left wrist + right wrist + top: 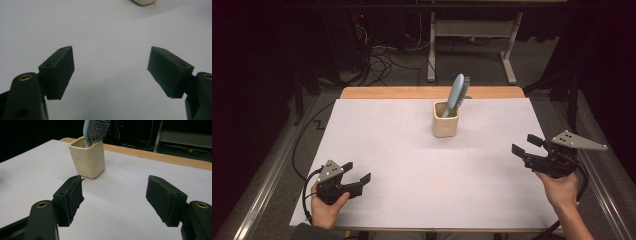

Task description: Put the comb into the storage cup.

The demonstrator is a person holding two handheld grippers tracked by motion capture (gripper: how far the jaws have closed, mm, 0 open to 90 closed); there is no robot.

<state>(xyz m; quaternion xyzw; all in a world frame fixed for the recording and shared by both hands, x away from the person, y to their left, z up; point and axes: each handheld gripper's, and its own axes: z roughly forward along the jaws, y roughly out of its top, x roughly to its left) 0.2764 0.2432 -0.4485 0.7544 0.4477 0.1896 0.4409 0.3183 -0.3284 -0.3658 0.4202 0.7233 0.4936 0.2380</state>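
Left hand-held gripper (356, 171) gripped from below by the left hand (326, 207), jaws spread wide, nothing between them. Right hand-held gripper (526, 144) held by the right hand (560, 188), jaws likewise apart and empty, well apart from the left one.

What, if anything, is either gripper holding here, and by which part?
Nothing is held. The left gripper and the right gripper both stand open over bare table, apart from the hairbrush in its cup.
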